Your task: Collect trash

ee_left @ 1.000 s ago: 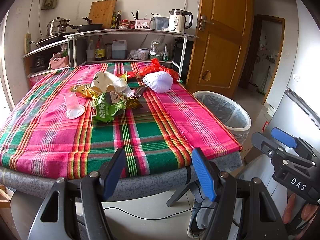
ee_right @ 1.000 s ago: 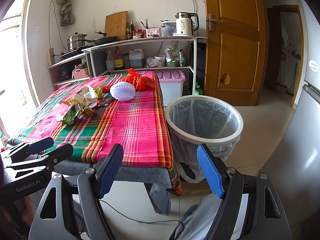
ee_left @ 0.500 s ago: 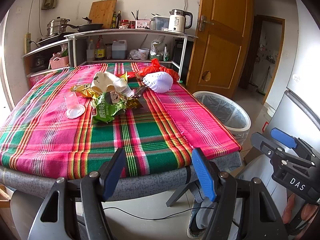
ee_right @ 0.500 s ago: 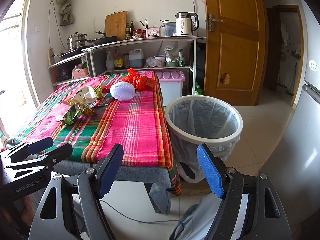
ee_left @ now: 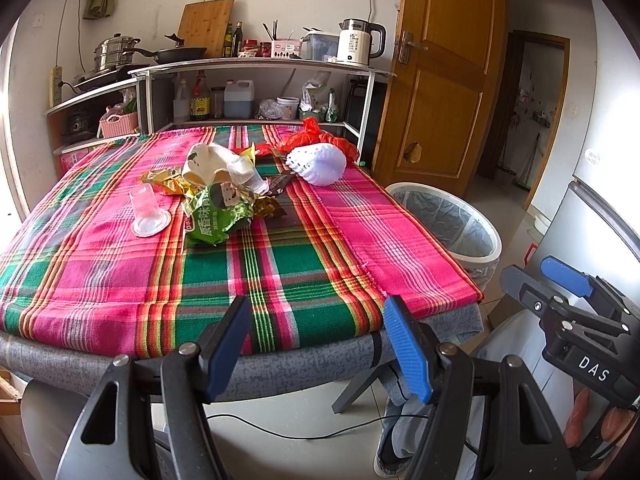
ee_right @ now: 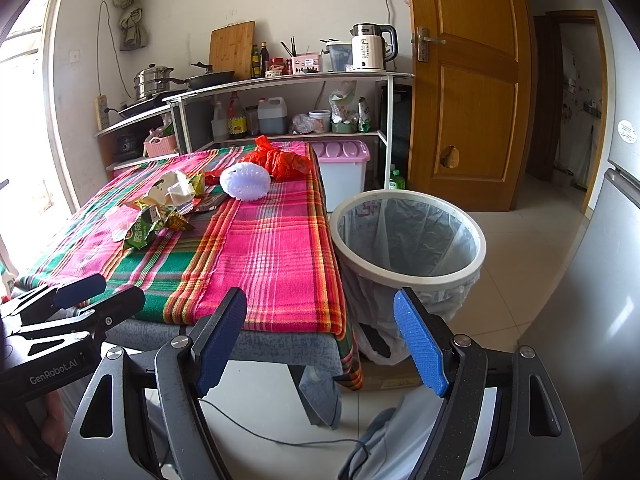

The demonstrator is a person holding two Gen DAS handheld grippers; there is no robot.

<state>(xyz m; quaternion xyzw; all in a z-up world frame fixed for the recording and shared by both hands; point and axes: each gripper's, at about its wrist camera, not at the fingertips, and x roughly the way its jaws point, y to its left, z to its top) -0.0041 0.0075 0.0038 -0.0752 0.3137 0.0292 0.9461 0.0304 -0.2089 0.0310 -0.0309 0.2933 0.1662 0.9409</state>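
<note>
Trash lies on a table with a plaid cloth (ee_left: 120, 280): a green snack bag (ee_left: 216, 216), a clear plastic cup (ee_left: 146, 210) on its side, crumpled white paper (ee_left: 216, 162), gold wrappers (ee_left: 164, 182), a white foam fruit net (ee_left: 318, 162) and a red plastic bag (ee_left: 316, 136). A lined white bin (ee_right: 408, 236) stands on the floor right of the table. My left gripper (ee_left: 320, 344) is open and empty at the table's near edge. My right gripper (ee_right: 320, 340) is open and empty, before the table's near right corner and the bin.
A shelf unit (ee_left: 260, 68) with pans, bottles and a kettle (ee_left: 356, 42) stands behind the table. A wooden door (ee_right: 468, 80) is at the right. A pink-lidded box (ee_right: 344, 168) sits on the floor behind the bin. A grey fridge (ee_right: 600, 280) is at far right.
</note>
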